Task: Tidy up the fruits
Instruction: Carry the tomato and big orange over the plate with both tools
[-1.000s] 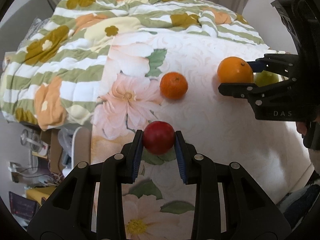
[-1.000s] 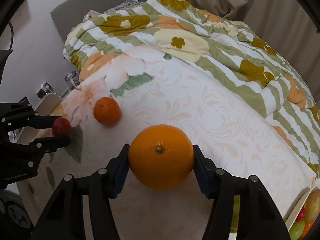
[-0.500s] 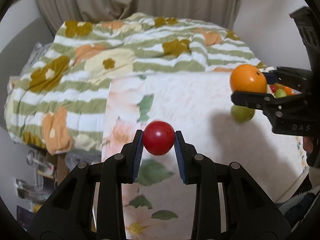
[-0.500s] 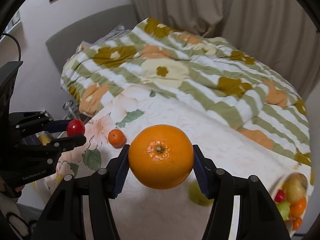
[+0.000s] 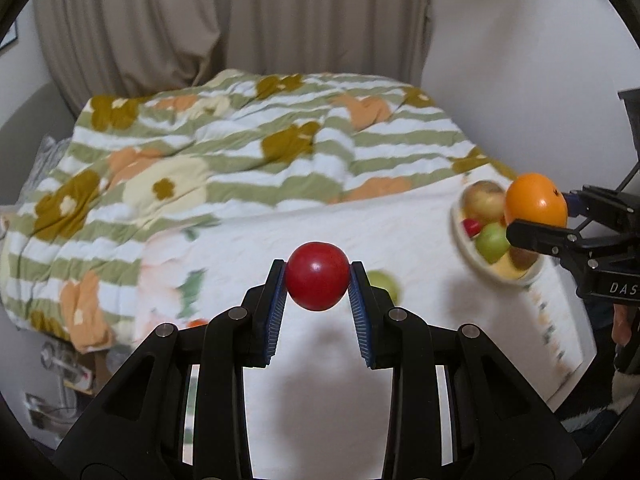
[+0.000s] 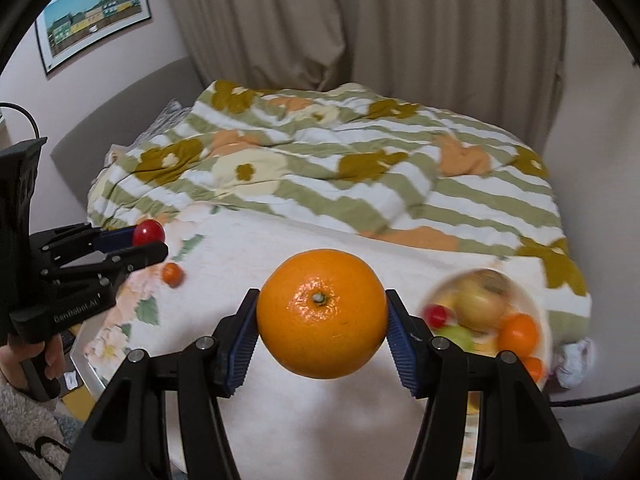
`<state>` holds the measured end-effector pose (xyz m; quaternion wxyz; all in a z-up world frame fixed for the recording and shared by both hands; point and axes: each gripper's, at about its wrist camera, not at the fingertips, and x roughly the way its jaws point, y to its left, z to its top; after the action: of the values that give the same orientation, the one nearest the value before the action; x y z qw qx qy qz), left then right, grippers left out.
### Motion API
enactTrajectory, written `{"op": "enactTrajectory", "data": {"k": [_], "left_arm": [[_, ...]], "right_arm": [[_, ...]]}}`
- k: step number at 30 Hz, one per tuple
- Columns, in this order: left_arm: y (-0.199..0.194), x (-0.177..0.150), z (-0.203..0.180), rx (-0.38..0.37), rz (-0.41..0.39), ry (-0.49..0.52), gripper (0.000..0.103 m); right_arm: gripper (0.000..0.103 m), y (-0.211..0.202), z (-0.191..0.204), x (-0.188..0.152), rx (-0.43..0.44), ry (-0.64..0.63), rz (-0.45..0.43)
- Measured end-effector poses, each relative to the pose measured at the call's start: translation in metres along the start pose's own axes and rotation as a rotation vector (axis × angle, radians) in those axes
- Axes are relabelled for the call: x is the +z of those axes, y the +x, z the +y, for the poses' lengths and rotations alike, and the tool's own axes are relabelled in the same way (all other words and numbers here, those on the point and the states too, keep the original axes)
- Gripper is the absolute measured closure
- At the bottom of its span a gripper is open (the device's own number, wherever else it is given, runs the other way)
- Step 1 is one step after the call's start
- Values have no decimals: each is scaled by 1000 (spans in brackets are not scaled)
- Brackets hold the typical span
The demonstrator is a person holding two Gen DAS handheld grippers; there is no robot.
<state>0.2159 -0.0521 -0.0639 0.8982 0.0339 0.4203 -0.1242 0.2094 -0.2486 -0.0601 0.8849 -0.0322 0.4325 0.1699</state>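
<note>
The right gripper clamps an orange; the left gripper clamps a red fruit. The fruit bowl lies just right of the orange, so the right hand is nearer.

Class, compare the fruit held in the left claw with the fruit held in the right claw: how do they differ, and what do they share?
The red fruit in the left claw is smooth and glossy; the orange in the right claw has dimpled peel and a stem scar. The orange is clearly larger, spreading its claw wider. Both are round and clamped between blue pads above the bed.

curtains | pale wall | framed picture | bed
</note>
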Motion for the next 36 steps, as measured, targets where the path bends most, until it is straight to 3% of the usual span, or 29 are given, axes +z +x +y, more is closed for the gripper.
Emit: {"op": "enactTrajectory", "data": {"k": [10, 18, 29, 36], "left_arm": [[26, 16, -116, -91, 8, 48, 65], [58, 12, -193, -151, 57, 92, 65], [107, -10, -243, -199, 154, 115, 65], [129, -19, -257, -175, 188, 141, 65]], "right_arm": [[48, -37, -102, -27, -66, 30, -2], [48, -43, -155, -45, -73, 60, 0], [48, -36, -195, -67, -74, 108, 14], [48, -26, -205, -76, -62, 126, 19]]}}
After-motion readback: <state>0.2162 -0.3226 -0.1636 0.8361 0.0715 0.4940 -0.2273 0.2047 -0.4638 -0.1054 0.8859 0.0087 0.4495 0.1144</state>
